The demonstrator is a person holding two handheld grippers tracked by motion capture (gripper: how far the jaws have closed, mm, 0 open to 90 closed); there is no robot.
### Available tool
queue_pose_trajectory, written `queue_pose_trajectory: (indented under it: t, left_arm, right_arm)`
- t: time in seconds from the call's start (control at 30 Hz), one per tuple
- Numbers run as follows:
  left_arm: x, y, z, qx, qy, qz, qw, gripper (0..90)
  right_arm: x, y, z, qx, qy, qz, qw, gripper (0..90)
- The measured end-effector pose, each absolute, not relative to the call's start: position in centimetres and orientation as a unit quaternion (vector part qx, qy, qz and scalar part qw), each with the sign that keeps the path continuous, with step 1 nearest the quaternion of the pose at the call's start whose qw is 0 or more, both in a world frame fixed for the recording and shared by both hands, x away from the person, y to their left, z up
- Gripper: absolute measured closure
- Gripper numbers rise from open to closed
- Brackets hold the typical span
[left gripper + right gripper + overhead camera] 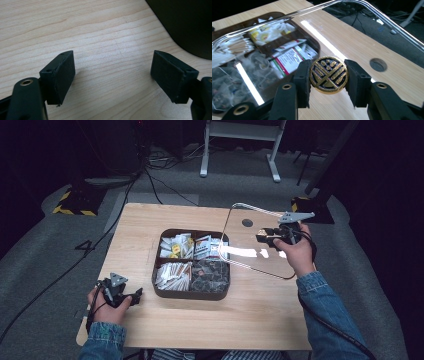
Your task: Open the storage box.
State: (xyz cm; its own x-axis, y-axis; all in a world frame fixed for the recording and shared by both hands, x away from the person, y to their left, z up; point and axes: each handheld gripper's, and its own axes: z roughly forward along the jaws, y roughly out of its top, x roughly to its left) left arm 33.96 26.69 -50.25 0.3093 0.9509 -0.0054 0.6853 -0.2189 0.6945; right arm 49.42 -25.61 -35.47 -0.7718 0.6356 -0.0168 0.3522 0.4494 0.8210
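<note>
The right gripper (329, 75) clamps the gold-and-black knob (329, 75) of a clear lid (260, 251), held tilted just right of the compartmented box (191, 293). The lid looks rigid, slick and probably breakable, so the knob is its safest hold. Left of the box, the left gripper (112, 75) stands wide and empty.

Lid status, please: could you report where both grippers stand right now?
Right gripper shut on lid knob, lid off tray. Left gripper open over table. Nothing in the way.

Wooden table (260, 310); compartment tray (192, 294) resting centre.
</note>
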Motion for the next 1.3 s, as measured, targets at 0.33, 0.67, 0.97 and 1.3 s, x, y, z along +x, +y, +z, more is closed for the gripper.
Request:
queue_pose_trajectory:
  t: [0.33, 0.67, 0.97, 1.3]
  left_arm:
    - [34.1, 26.7, -50.5, 0.748, 0.546, 0.214, 0.310, 18.5]
    - [34.2, 26.8, -50.5, 0.747, 0.548, 0.213, 0.311, 18.0]
    - [34.2, 26.7, -50.5, 0.746, 0.549, 0.211, 0.312, 17.8]
    - [34.2, 26.7, -50.5, 0.746, 0.549, 0.211, 0.311, 17.6]
  right_arm:
    - [50.0, -28.7, -37.5, 0.327, 0.832, 0.417, 0.166, 58.8]
    - [50.7, -31.1, -39.9, 0.355, 0.827, 0.403, 0.165, 58.8]
    - [50.9, -32.0, -42.4, 0.372, 0.829, 0.387, 0.155, 58.8]
    - [50.8, -32.1, -44.5, 0.379, 0.831, 0.380, 0.146, 58.8]
